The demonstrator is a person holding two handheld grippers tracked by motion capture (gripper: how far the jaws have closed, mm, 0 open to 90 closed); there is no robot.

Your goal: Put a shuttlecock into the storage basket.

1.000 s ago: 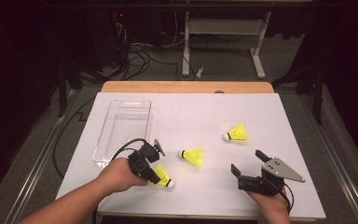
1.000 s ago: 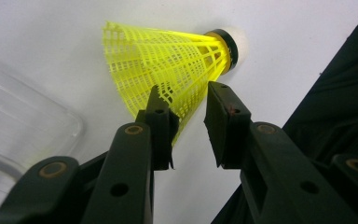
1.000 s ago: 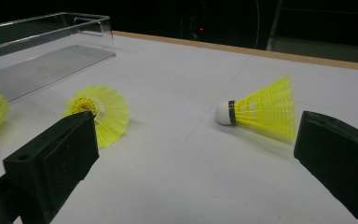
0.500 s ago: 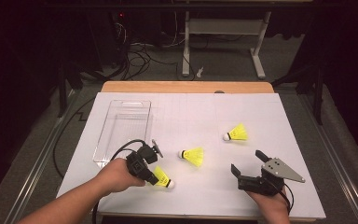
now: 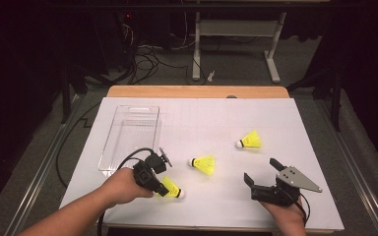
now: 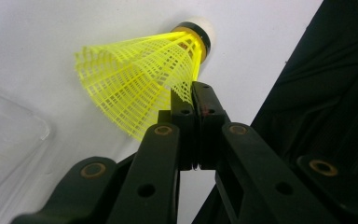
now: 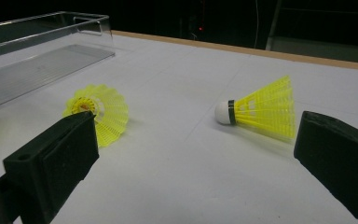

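Three yellow mesh shuttlecocks with white cork tips lie on the white table cover. The nearest shuttlecock (image 5: 172, 187) (image 6: 135, 79) is at the front left; my left gripper (image 5: 163, 188) (image 6: 193, 91) is shut on the edge of its skirt, and its jaws have just been closing on it. A second shuttlecock (image 5: 204, 163) (image 7: 98, 112) lies in the middle and a third (image 5: 250, 140) (image 7: 261, 108) farther right. My right gripper (image 5: 261, 169) (image 7: 193, 135) rests open at the front right, pointing toward those two with nothing between its jaws.
A clear plastic tray (image 5: 109, 142) (image 7: 37, 65) stands at the left of the white cover (image 5: 275, 113), just beyond the left hand. The table's wooden far edge (image 5: 197, 91) lies behind, with dark floor, cables and a desk frame past it.
The left jaws have closed onto the skirt of the nearest shuttlecock. Both hands have stayed where they were, and the other two shuttlecocks have not moved.
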